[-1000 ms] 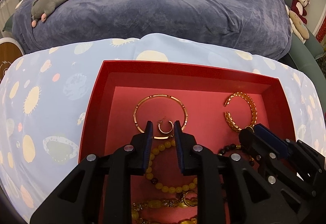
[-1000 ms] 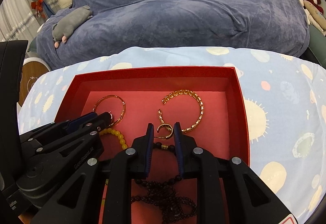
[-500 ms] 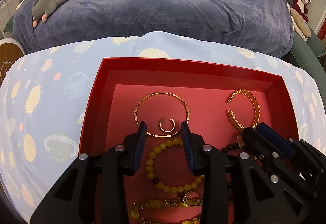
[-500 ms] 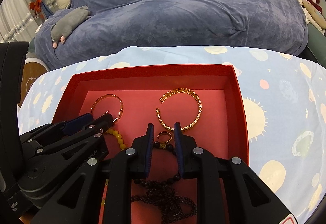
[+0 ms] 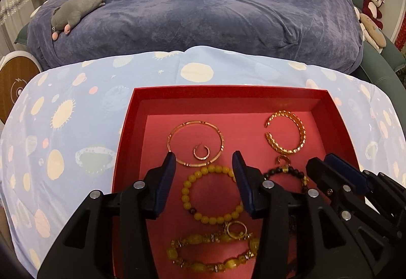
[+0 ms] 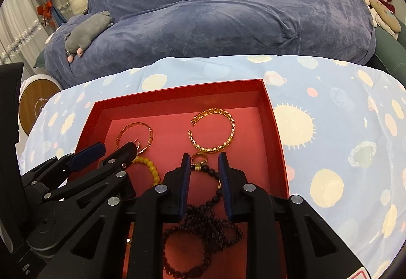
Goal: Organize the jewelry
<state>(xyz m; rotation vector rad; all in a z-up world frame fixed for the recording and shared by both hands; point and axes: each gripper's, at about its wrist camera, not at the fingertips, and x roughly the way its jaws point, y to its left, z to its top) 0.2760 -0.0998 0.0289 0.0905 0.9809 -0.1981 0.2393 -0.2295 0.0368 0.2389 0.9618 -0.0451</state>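
Note:
A red box (image 5: 127,132) (image 6: 276,132) holds the jewelry. My left gripper (image 5: 204,162) is open and empty above a yellow bead bracelet (image 5: 212,194). Just beyond it a small gold hoop earring (image 5: 201,152) lies inside a thin gold bangle (image 5: 195,143). A chunky gold cuff (image 5: 286,137) (image 6: 213,129) lies at the right. My right gripper (image 6: 204,161) is open, its fingers either side of a second small hoop earring (image 6: 199,158) that lies on the box floor beside a dark bead bracelet (image 6: 215,177). A dark bead necklace (image 6: 203,241) lies below.
The box sits on a light blue planet-print cloth (image 5: 63,132) (image 6: 330,126). A large purple beanbag (image 5: 203,12) stands behind, with a grey plush toy (image 5: 76,10) on it. A yellow stone bracelet and a ring (image 5: 215,248) lie at the box's near end.
My left gripper opened, left the small hoop earring inside the thin bangle and drew back. My right gripper opened wider and its earring now lies on the box floor.

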